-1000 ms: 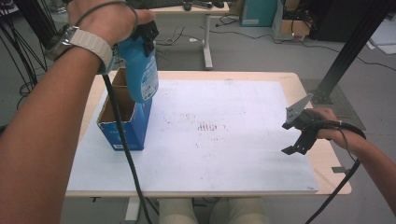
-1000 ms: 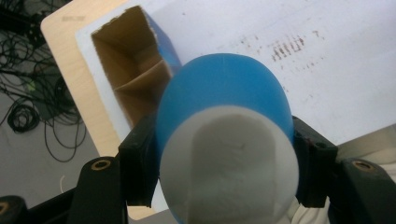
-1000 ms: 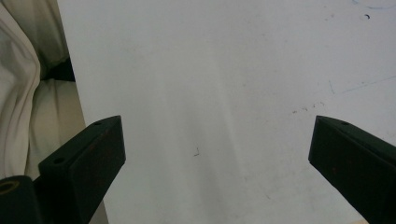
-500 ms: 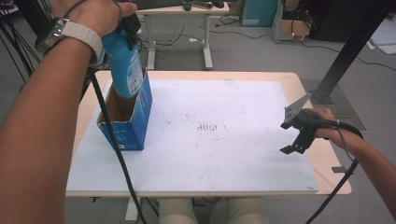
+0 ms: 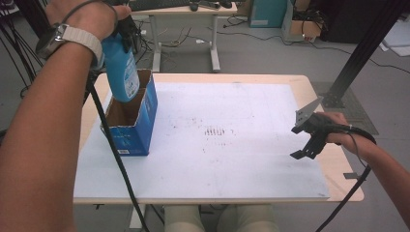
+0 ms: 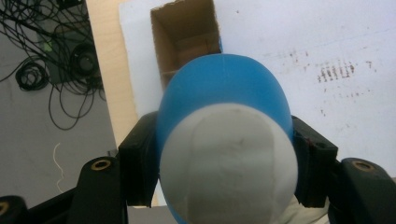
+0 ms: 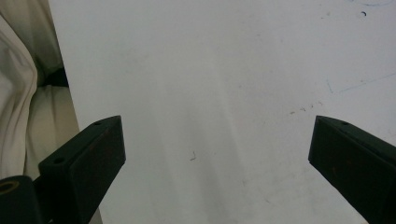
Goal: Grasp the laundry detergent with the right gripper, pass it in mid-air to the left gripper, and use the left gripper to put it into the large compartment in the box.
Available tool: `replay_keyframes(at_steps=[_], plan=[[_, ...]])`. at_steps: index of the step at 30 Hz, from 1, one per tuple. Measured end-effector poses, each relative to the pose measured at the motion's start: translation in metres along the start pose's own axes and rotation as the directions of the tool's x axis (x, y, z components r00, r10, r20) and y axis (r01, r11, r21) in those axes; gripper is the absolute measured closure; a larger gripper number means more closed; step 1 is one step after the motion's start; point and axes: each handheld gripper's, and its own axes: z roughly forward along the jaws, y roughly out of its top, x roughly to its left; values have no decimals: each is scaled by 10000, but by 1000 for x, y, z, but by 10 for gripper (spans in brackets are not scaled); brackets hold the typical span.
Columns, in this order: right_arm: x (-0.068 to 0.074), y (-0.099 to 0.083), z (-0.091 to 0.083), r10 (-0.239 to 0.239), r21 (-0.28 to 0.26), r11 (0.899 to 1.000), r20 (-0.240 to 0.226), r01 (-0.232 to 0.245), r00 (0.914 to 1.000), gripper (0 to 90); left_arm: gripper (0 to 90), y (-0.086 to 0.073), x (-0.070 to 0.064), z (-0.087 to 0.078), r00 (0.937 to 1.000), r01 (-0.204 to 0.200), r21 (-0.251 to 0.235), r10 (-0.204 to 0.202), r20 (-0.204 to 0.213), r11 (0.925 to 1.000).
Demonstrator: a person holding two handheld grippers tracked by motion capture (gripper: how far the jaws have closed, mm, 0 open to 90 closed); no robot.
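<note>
One blue bottle, one open blue cardboard box and two hand-held grippers are sharing the white board on the table. The box is standing at the board's left edge, top flaps up, and its brown inside is looking empty in the left gripper view. The left gripper is clamping the bottle by its upper body, jaws pressing on either side, and holding it above the box's far end, lower end pointing down toward the opening. The bottle is smooth blue plastic with a pale label and a white rounded cap. The right gripper is hovering over the board's right side, jaws spread wide, gripping nothing.
</note>
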Motion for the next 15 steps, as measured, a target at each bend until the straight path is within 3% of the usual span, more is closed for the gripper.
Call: replay_keyframes(at_steps=[15], plan=[[-2, -2, -3, 163, -21, 9999, 57, -162, 9999, 40, 376, -1, 16, 29, 9989, 465, 48, -465, 1, 9989]])
